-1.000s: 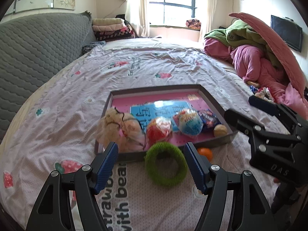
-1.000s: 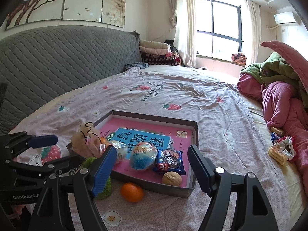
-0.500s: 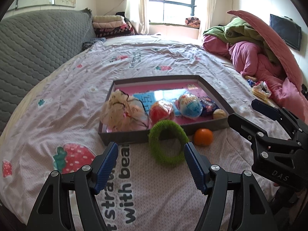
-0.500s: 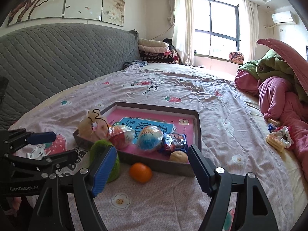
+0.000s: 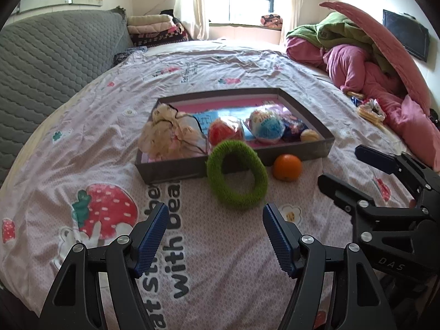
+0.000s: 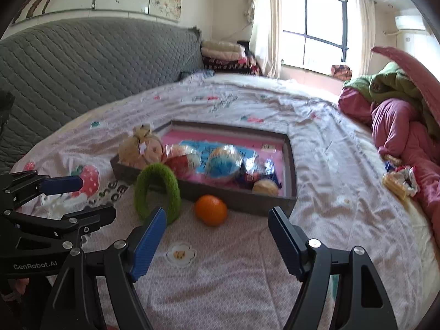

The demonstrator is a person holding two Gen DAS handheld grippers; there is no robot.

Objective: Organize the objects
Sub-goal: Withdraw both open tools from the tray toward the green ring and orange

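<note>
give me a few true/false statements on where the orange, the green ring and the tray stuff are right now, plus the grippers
1. The orange lies inside the tray. False: it lies on the bedsheet, just outside the tray's near wall.
2. The green ring leans against the tray's near wall. True.
3. The left gripper is shut on the green ring. False: it is open and empty, short of the ring.
4. The right gripper is open and holds nothing. True.
5. A blue wrapped ball sits inside the tray. True.
</note>
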